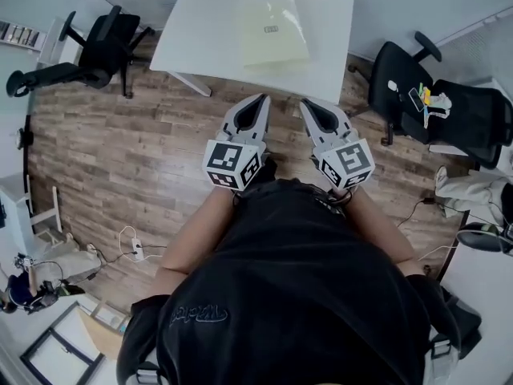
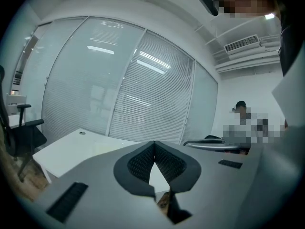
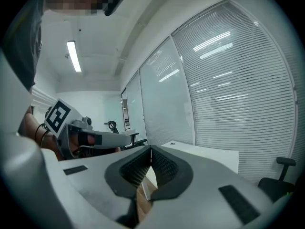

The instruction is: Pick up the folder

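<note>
A pale yellow folder [image 1: 274,30] in a clear sleeve lies flat on the white table [image 1: 200,30] at the top of the head view. My left gripper [image 1: 262,100] and my right gripper [image 1: 304,105] are held side by side over the wood floor, short of the table's near edge. Both are shut with nothing between the jaws. In the left gripper view the left gripper [image 2: 153,144] points at the table [image 2: 71,149]. The right gripper [image 3: 150,149] sees the table's corner [image 3: 205,152] and the left gripper [image 3: 88,138] beside it.
A black office chair [image 1: 96,50] stands left of the table. Another black chair [image 1: 437,107] with small items on it stands to the right. Cables and a power strip [image 1: 135,249] lie on the floor at left. Glass walls with blinds [image 2: 119,89] rise behind the table.
</note>
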Action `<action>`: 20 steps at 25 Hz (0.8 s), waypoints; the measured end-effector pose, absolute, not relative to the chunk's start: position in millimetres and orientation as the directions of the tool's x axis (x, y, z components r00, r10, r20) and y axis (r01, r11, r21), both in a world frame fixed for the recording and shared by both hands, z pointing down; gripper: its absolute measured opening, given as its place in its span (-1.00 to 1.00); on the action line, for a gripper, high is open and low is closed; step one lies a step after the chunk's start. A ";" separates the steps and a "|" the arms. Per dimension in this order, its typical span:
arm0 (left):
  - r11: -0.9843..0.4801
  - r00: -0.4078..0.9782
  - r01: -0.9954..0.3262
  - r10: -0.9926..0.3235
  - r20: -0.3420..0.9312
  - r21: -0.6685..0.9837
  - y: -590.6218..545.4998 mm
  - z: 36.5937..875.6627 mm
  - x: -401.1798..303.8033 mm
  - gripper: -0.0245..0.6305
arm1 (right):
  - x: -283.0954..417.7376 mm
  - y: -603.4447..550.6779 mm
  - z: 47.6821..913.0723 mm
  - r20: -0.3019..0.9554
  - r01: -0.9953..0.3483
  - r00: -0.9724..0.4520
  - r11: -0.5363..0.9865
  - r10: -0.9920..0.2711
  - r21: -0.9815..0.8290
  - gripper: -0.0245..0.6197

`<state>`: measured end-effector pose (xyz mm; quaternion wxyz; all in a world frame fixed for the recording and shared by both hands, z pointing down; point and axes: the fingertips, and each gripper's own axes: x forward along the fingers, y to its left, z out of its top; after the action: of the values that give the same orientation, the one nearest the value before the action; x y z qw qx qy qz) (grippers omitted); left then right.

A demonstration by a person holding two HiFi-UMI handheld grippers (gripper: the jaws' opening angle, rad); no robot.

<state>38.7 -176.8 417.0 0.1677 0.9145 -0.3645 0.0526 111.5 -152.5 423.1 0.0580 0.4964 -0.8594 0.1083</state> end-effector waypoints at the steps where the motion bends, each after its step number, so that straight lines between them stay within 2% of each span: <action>1: -0.683 0.732 -0.681 -0.646 0.217 0.264 -190.7 415.1 35.2 -0.88 | 107.4 -166.5 421.5 0.203 -0.867 -0.498 0.481 -0.843 -0.129 -0.86; 10: -0.724 0.767 -0.642 -0.609 0.203 0.253 -276.8 408.3 0.9 -0.88 | 72.7 -251.1 420.9 0.205 -0.881 -0.472 0.451 -0.857 -0.141 -0.86; 20: -0.729 0.786 -0.619 -0.583 0.208 0.294 -318.4 418.0 -13.4 -0.88 | 61.4 -291.4 428.7 0.229 -0.893 -0.449 0.430 -0.863 -0.130 -0.86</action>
<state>-13.4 -318.4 418.0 0.1759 0.9283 -0.3235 0.0508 61.4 -291.4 428.7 0.0641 0.5208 -0.8432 0.1166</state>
